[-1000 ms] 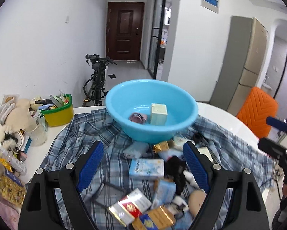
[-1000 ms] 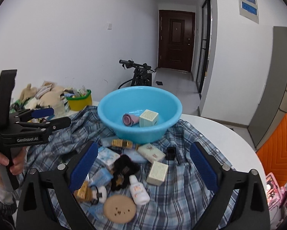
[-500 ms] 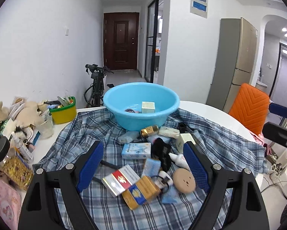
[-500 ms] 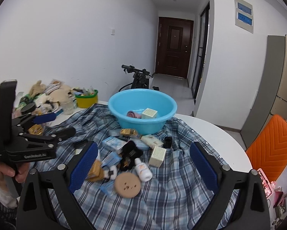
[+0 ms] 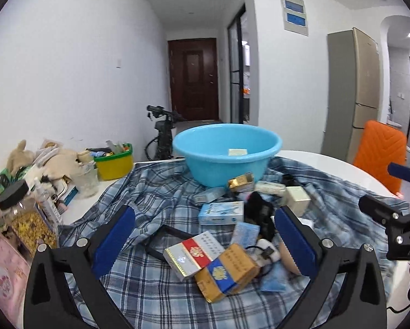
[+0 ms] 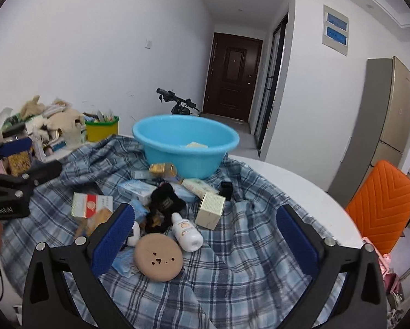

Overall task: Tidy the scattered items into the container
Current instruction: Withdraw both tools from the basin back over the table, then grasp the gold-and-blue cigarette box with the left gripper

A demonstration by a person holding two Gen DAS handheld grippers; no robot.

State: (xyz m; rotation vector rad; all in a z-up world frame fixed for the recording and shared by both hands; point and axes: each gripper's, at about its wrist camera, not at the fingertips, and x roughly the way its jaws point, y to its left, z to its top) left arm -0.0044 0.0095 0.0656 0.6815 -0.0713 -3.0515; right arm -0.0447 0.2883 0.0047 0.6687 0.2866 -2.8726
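Your left hand-held gripper [image 5: 203,235] has its jaws spread wide with nothing between them, hanging above the near end of the pile; your right hand-held gripper [image 6: 205,233] is just as wide and just as empty, over the tan round puff [image 6: 158,257] and the white bottle [image 6: 187,231] beside it. The blue basin [image 5: 227,153] sits at the far side of the plaid cloth [image 5: 155,192], a pale box [image 5: 238,151] already inside, its rim open from above. The scattered items (a red-and-white carton [image 5: 194,253], an orange-and-blue carton [image 5: 227,271], a light blue box [image 5: 221,212], a gold packet [image 5: 240,181], a cream cube box [image 6: 211,209]) lie crowded between you and the basin, several touching. To your left, the surface [image 5: 328,161] carries a yellow-green tub [image 5: 114,161] and plush toys [image 5: 48,161] near its edge; to the right the white surface curves off toward an orange chair [image 6: 380,200].
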